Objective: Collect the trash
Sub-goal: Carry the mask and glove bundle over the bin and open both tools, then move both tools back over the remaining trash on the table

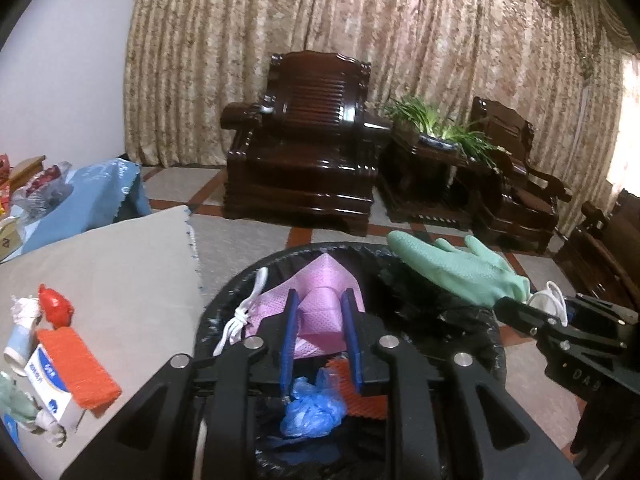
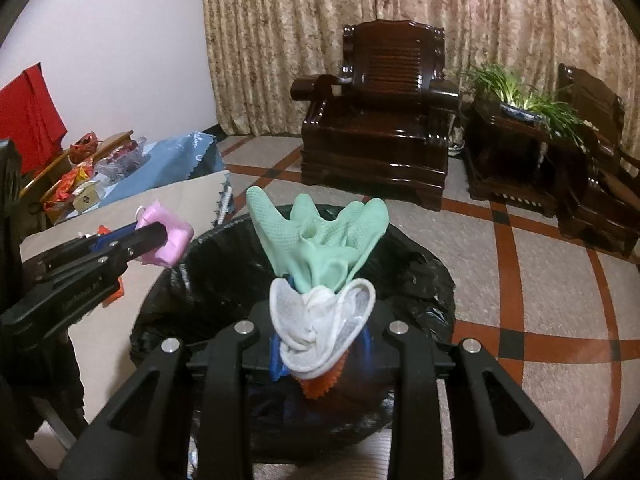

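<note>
Pink mask (image 1: 316,312) clamped in the left gripper (image 1: 320,300) above the black-lined bin (image 1: 472,328), green glove (image 2: 320,240) pinched by the right gripper (image 2: 320,344) over the same bin, leftover trash on the grey table (image 1: 120,264) alongside.

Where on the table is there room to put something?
The grey tablecloth lies bare between the blue cloth and the bin. The near left corner is crowded: orange block, white box, red wrapper.

Both your wrist cameras hang close above the black-lined bin (image 1: 472,320) (image 2: 224,280), facing the armchair (image 1: 304,148) (image 2: 380,124) and curtain (image 1: 360,40) (image 2: 400,0); each sees the other claw.
</note>
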A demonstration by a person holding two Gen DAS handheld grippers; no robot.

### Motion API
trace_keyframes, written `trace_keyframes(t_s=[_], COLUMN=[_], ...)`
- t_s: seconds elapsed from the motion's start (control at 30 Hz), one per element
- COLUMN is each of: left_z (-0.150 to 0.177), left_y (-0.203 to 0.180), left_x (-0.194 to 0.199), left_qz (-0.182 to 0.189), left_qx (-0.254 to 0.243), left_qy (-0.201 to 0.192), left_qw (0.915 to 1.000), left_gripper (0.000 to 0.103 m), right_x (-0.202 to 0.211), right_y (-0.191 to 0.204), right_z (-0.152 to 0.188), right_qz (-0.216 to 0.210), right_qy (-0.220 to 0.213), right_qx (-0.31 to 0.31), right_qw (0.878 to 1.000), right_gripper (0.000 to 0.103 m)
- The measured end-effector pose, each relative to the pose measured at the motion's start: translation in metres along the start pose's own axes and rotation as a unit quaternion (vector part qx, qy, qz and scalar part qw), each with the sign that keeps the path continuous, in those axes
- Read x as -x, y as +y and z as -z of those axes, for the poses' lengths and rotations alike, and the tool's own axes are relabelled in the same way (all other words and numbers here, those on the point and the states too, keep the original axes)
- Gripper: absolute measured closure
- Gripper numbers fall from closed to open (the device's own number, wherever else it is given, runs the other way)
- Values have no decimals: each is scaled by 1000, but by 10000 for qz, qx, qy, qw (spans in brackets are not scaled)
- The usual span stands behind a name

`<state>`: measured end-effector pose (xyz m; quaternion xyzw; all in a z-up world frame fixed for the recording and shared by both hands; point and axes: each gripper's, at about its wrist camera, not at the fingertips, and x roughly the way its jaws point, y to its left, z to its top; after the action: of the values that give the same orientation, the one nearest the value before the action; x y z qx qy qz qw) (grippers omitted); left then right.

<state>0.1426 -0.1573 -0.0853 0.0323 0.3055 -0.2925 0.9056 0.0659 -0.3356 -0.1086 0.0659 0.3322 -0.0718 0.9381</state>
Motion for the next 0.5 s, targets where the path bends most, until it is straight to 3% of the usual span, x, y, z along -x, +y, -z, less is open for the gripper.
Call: trace_keyframes(t_s=[0.07,0.13,0.2,0.3,0.5], left_z=[-1,-1,-2,-2,6], left_y=[1,2,3,10,32], left_x=[-3,-3,-3,3,29], left_qz=[83,97,94,-20,-386], left_qx=[35,36,51,148,249], left_qy=[-13,-13,-20,-51,-221], left_qw=[10000,9999,9999,9999,9987], left_gripper=[59,48,41,27,7], right_x=[-1,-1,0,5,18], right_y=[-3,-6,-7,-8,5], right_z=[2,4,5,5,3], right_qz=[88,157,206,267,-36], right_qy=[10,-28,-65,-192,-378], right_qx=[1,10,15,15,-38], right_qw=[10000,9999,9998,9995,9993], right_gripper=[68,49,38,11,5])
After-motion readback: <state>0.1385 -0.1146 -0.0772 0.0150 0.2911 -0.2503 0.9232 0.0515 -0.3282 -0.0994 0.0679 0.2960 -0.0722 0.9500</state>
